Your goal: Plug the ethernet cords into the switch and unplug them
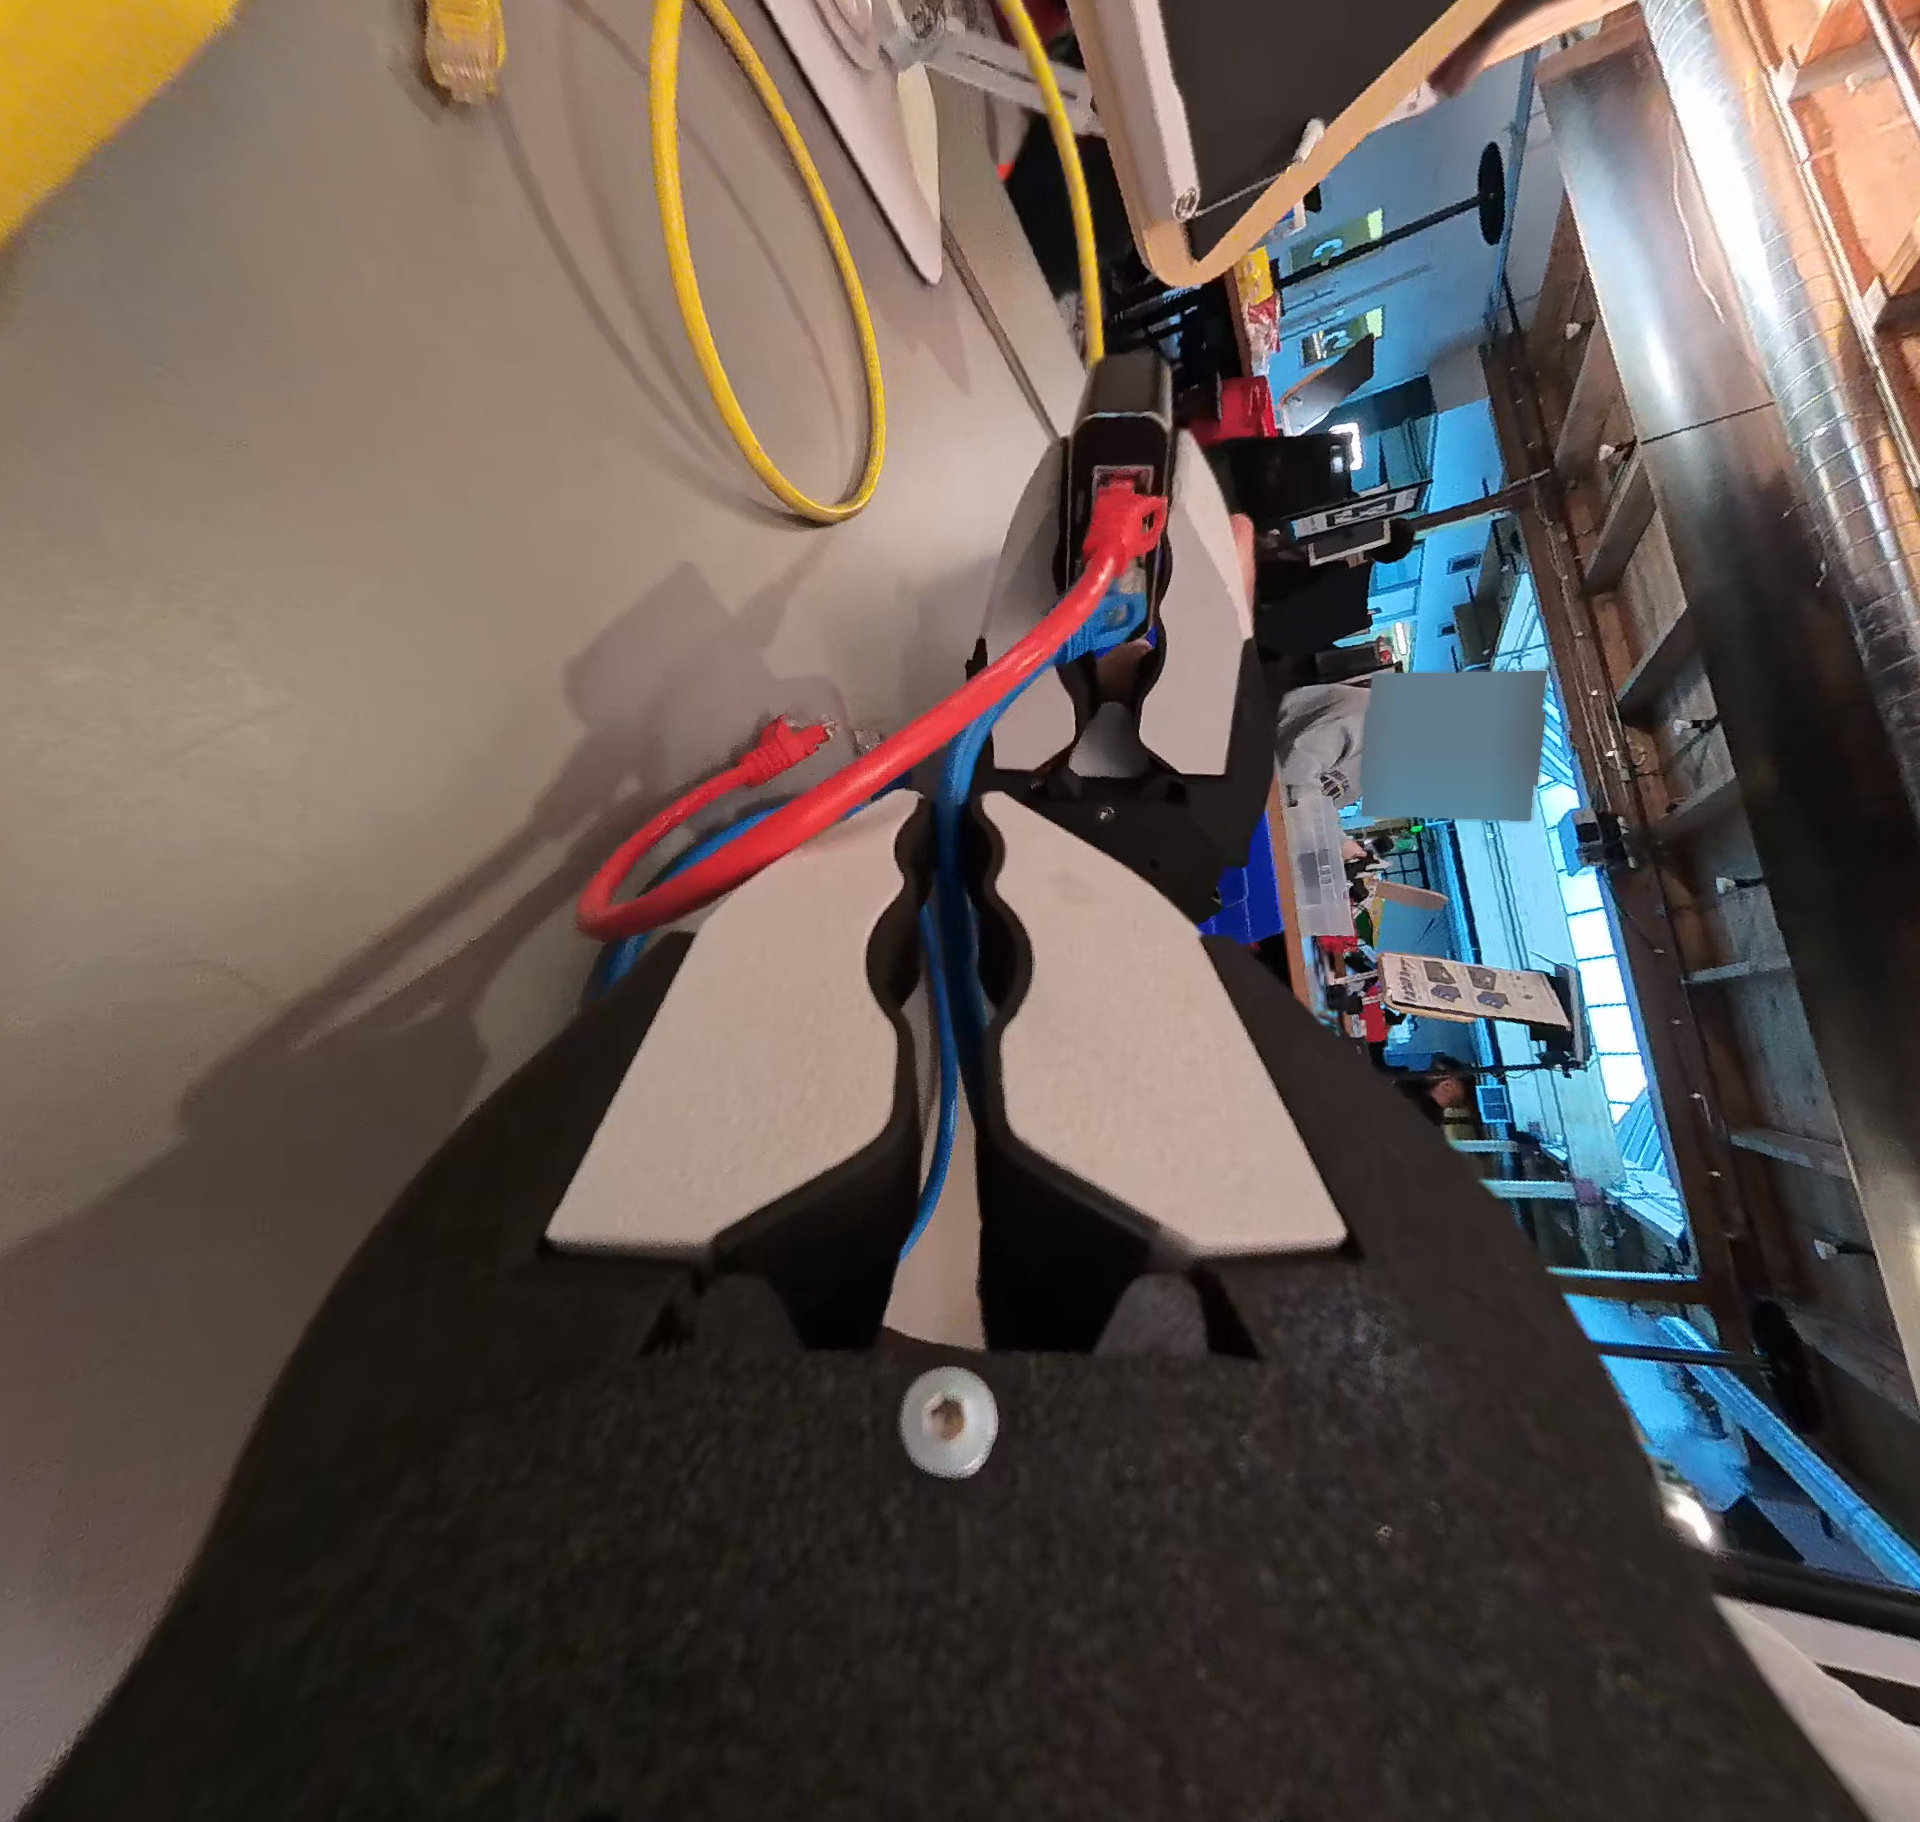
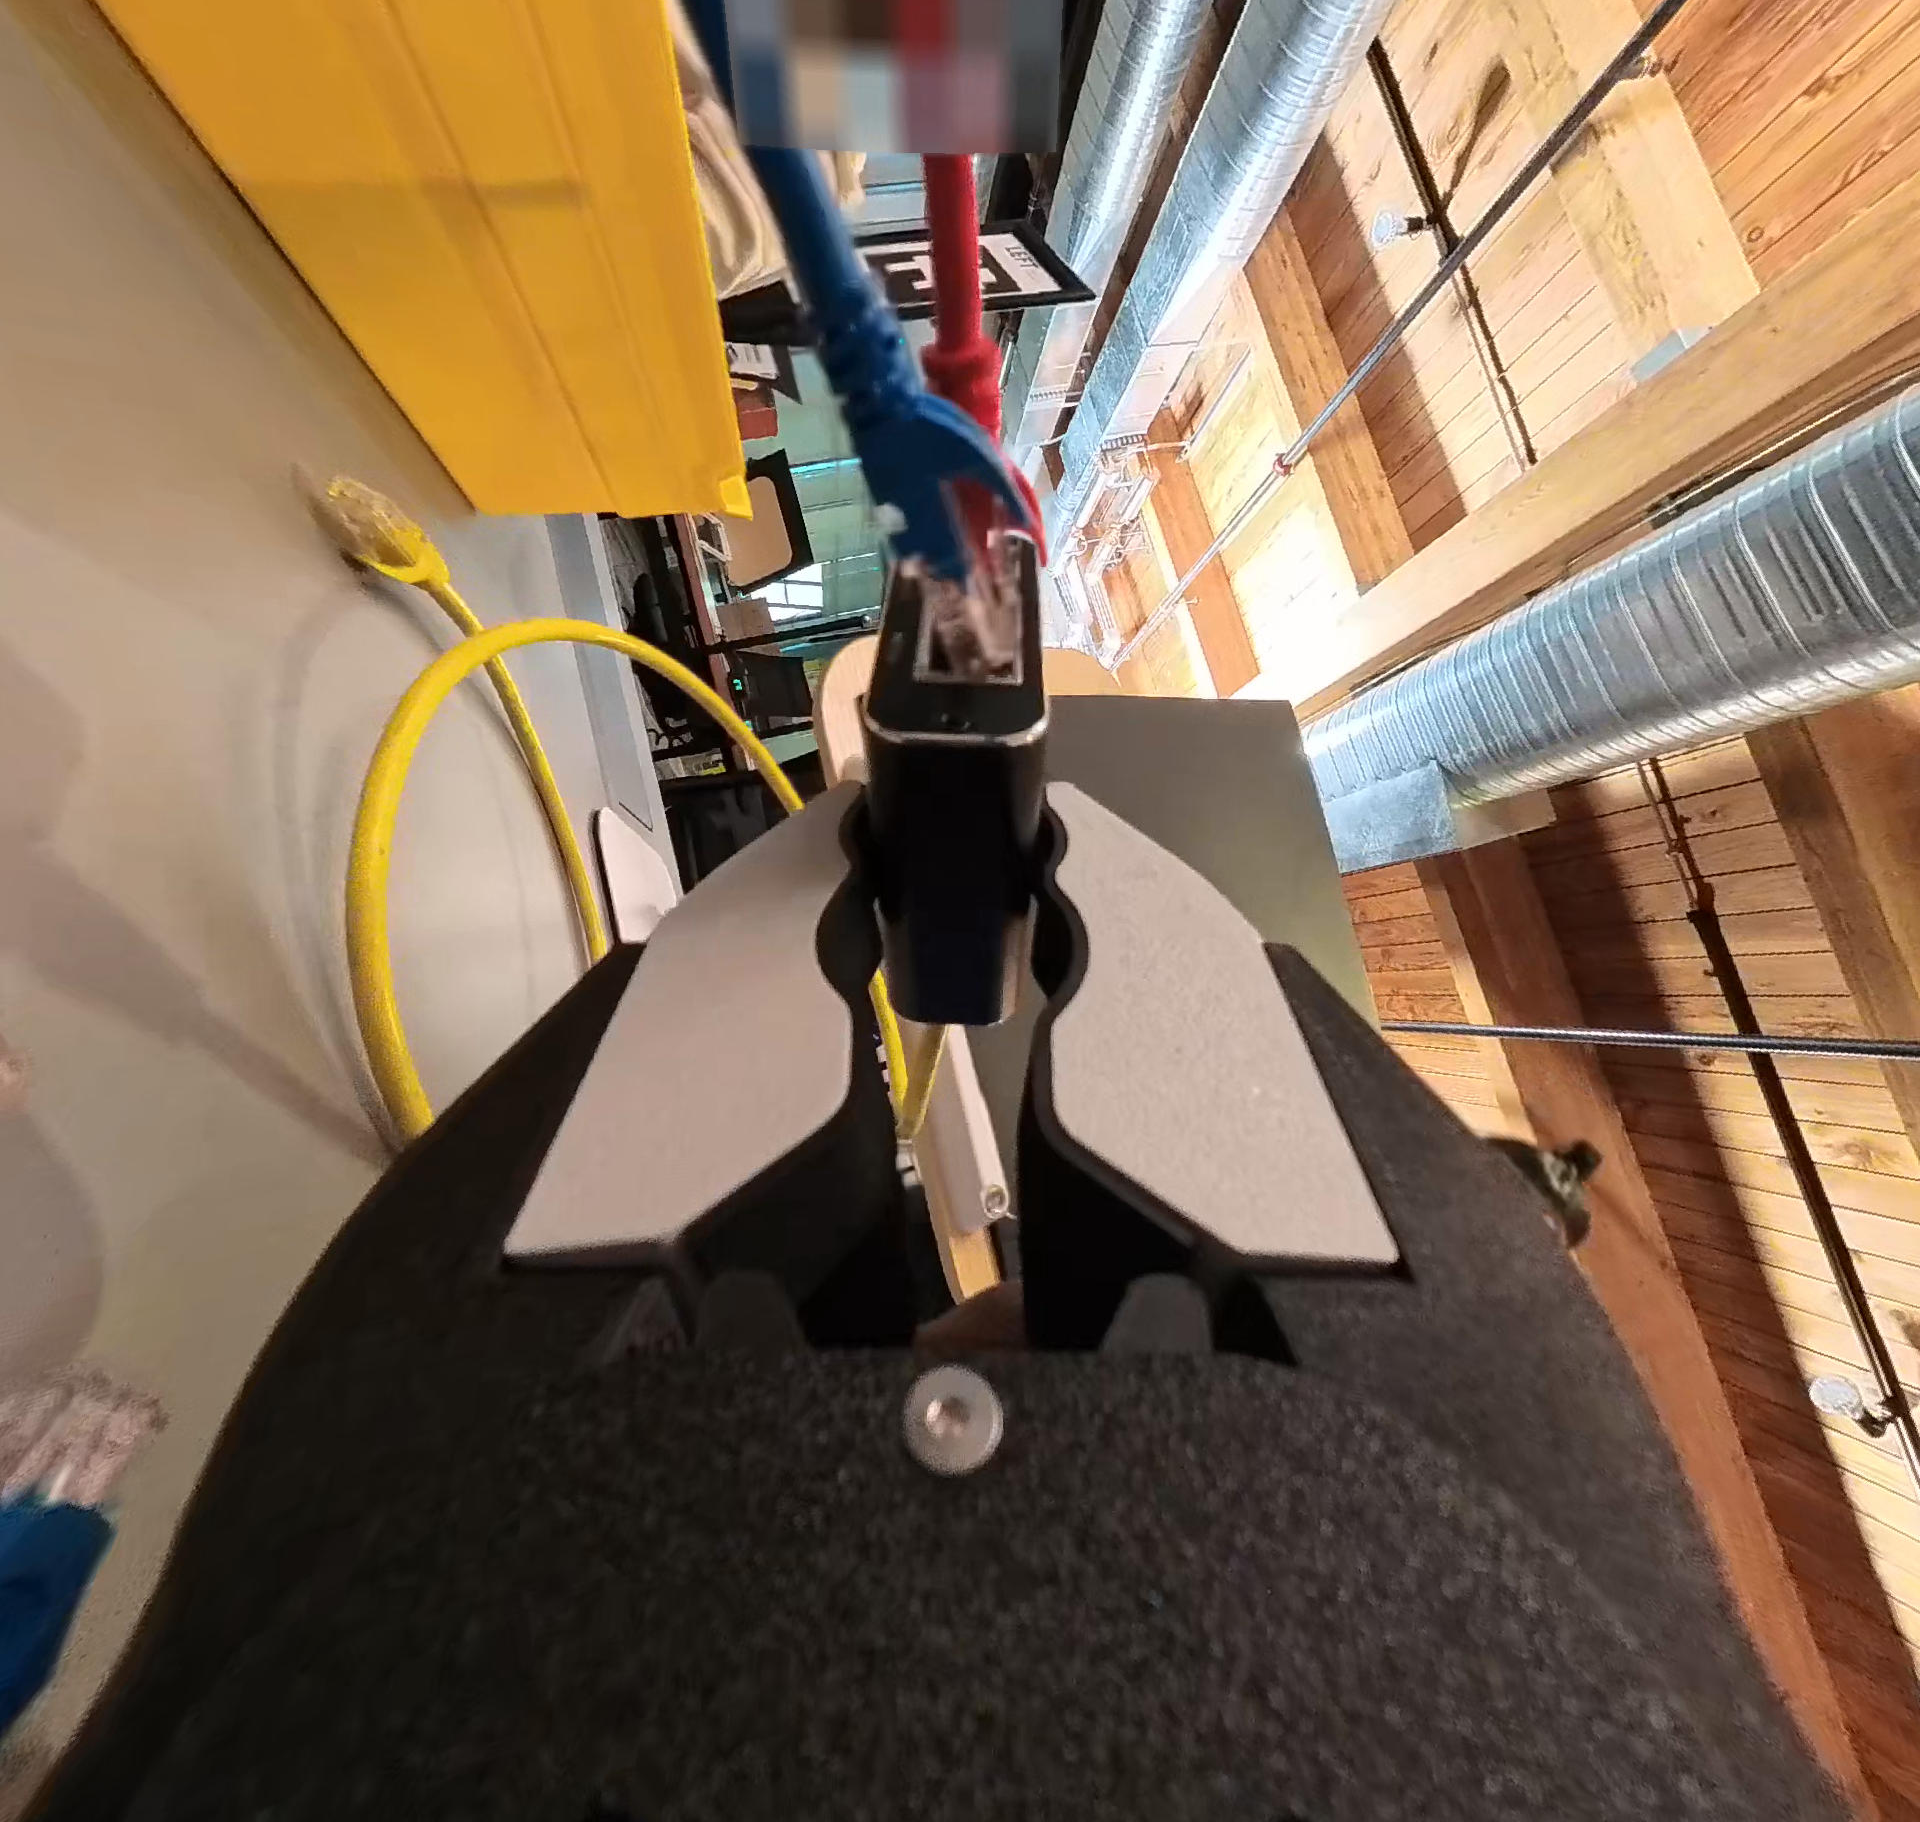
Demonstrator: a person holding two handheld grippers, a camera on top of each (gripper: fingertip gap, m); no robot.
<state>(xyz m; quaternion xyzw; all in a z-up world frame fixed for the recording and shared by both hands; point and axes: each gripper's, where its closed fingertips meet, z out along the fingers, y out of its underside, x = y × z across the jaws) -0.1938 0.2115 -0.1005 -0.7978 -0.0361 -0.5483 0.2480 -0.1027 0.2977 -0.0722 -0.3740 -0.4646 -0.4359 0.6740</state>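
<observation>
I hold the black switch [image 2: 951, 837] clamped in my right gripper [image 2: 951, 925], lifted off the grey table [image 1: 312, 525], its long axis along the fingers; the ports face my left gripper [image 1: 951, 899]. That one is pinched narrow on the blue cord [image 1: 948, 1045], straight in line with its plug [image 2: 914, 484]; the red cord [image 1: 831, 785] sits plugged alongside.

We find the switch [image 2: 951, 837] pinched between the right gripper's fingers [image 2: 727, 1024], its port face crowded by the red cord [image 1: 935, 733] and blue cord [image 1: 951, 993], which threads between our left fingers [image 1: 779, 1024]. Bare table [image 1: 312, 525] lies open beside the yellow cord [image 1: 727, 245] loop.
</observation>
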